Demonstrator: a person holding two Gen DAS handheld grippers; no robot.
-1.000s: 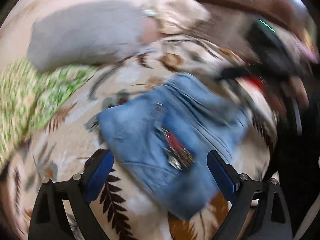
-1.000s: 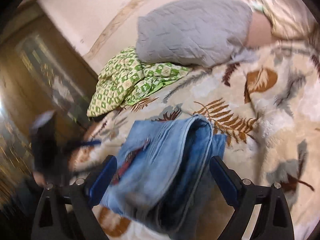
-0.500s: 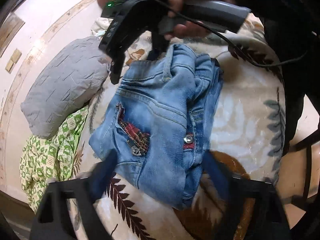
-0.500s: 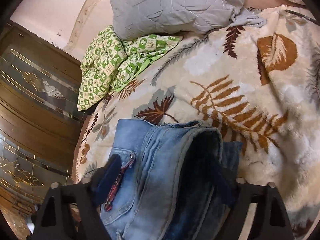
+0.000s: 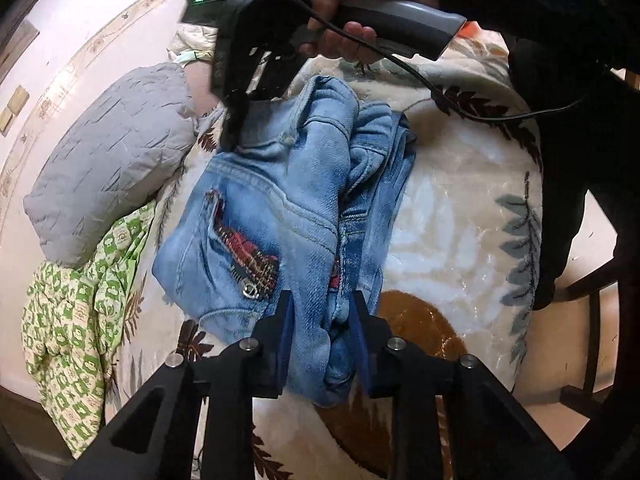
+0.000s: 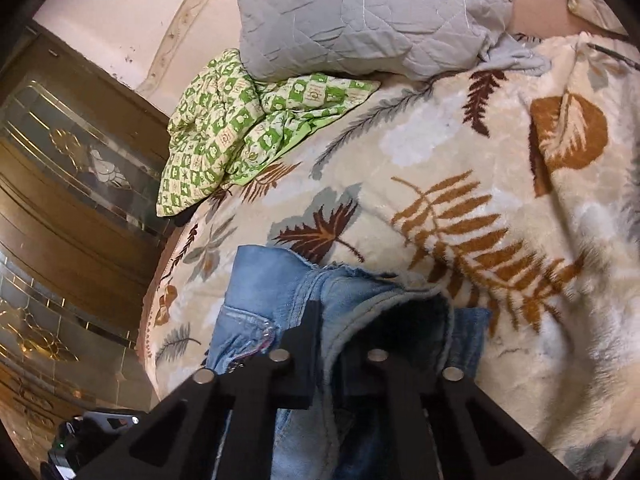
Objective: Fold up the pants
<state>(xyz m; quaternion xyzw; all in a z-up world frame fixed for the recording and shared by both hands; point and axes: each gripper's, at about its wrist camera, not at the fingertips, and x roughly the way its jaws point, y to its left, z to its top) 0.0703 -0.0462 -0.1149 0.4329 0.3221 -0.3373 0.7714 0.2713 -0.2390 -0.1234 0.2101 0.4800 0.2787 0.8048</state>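
Between the blue pads of our left tool we see pale, faded blue denim pants, with a red-and-dark plaid patch and a silver button just ahead of the pads to the left. Under our black right tool the same denim shows a dark inside, and ahead of it spreads a cream blanket printed with rust-brown ferns, dark brown leaves and grey-blue fronds. Farther ahead lie a green-and-cream checked cloth and a plain grey quilted pillow, with a brown glass-panelled cabinet off to the left.
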